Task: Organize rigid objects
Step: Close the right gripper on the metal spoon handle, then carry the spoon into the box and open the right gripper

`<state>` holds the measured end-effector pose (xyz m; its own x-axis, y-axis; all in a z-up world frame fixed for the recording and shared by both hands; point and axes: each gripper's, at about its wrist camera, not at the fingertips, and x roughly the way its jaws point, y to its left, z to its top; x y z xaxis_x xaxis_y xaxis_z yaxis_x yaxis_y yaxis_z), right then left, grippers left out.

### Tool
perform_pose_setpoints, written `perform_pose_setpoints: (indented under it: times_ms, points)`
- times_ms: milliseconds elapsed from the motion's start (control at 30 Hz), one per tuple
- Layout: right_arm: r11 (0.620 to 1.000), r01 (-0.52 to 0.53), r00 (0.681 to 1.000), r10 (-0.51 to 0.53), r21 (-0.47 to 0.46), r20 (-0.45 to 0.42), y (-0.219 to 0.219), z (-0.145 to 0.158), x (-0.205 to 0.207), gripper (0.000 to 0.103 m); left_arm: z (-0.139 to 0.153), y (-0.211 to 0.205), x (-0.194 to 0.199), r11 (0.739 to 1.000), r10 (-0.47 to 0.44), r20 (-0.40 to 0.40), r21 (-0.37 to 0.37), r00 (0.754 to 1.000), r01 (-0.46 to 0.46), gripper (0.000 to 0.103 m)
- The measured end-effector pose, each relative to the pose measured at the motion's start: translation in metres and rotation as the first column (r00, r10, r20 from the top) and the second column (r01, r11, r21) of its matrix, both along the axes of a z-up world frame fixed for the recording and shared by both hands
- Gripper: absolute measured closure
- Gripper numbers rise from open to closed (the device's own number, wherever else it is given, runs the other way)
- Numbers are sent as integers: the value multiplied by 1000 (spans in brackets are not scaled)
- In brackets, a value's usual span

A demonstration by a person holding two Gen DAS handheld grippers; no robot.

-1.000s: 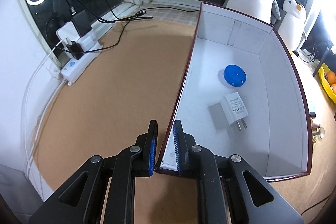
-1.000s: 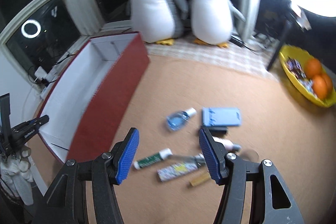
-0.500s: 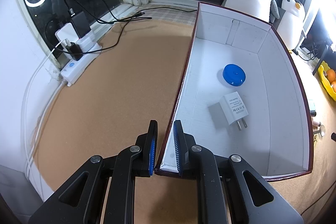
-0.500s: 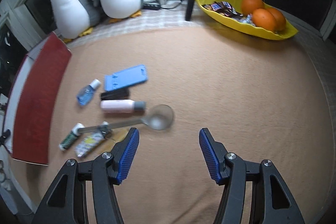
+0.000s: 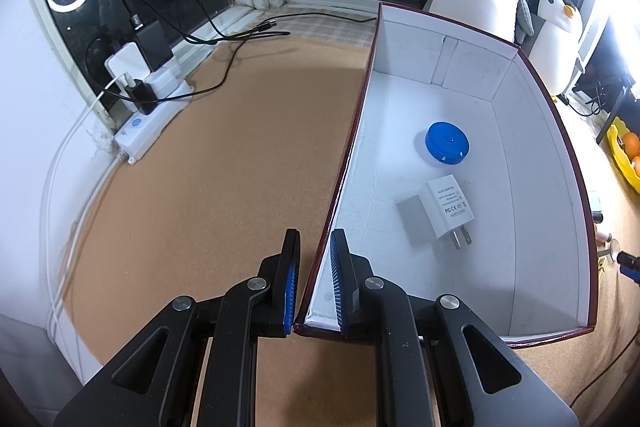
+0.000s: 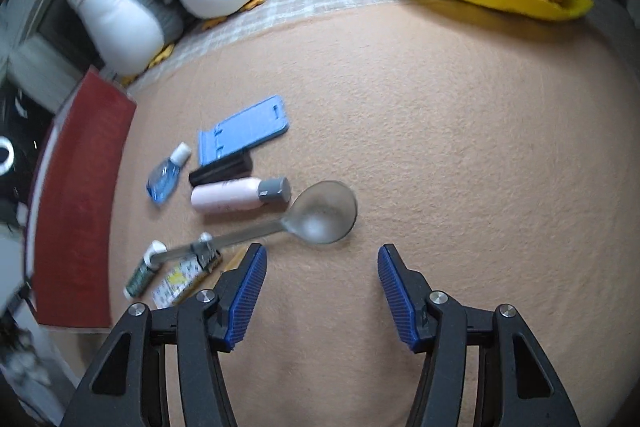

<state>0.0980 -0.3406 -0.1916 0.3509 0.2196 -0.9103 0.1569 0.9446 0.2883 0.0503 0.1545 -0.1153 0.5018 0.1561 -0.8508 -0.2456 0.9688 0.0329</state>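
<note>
My left gripper [image 5: 314, 285] pinched the box [image 5: 540, 163] wall; my right gripper [image 6: 320, 291] hung wide above the steel spoon [image 6: 304, 219] on the mat, which looked stiff and slick, best pinched mid-handle.

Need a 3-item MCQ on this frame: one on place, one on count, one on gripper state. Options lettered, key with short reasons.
1. Where does the white charger lie?
A. inside the box
B. on the carpet beside the spoon
C. in the yellow dish

2. How many things lie inside the box?
A. none
B. two
C. five

3. How does the right gripper stand?
A. shut on the spoon
B. shut on nothing
C. open above the carpet

Key:
1 A: the charger rests on the box's white floor near the blue lid.
2 B: only the charger and the blue lid show there.
3 C: its pads stand wide apart with bare carpet between them, and the spoon lies beyond them.
</note>
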Motion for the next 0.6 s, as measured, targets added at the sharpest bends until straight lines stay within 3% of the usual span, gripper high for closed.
perform_pose_setpoints:
  times_ms: [100, 367, 500, 600]
  points:
    - [997, 53, 999, -53, 47, -8, -10, -3, 6, 60, 0, 0, 0, 1000, 0, 0, 0, 1000, 0, 89]
    - [995, 60, 998, -59, 78, -18, -13, -10, 25, 81, -2, 0, 1, 1000, 0, -5, 6, 1000, 0, 89]
    - [996, 48, 999, -47, 70, -26, -11, -13, 30, 97, -3, 1, 1, 1000, 1, -6, 6, 1000, -1, 89]
    - [997, 42, 999, -41, 68, -21, -10, -13, 30, 98, -3, 1, 1, 1000, 2, -8, 7, 1000, -2, 89]
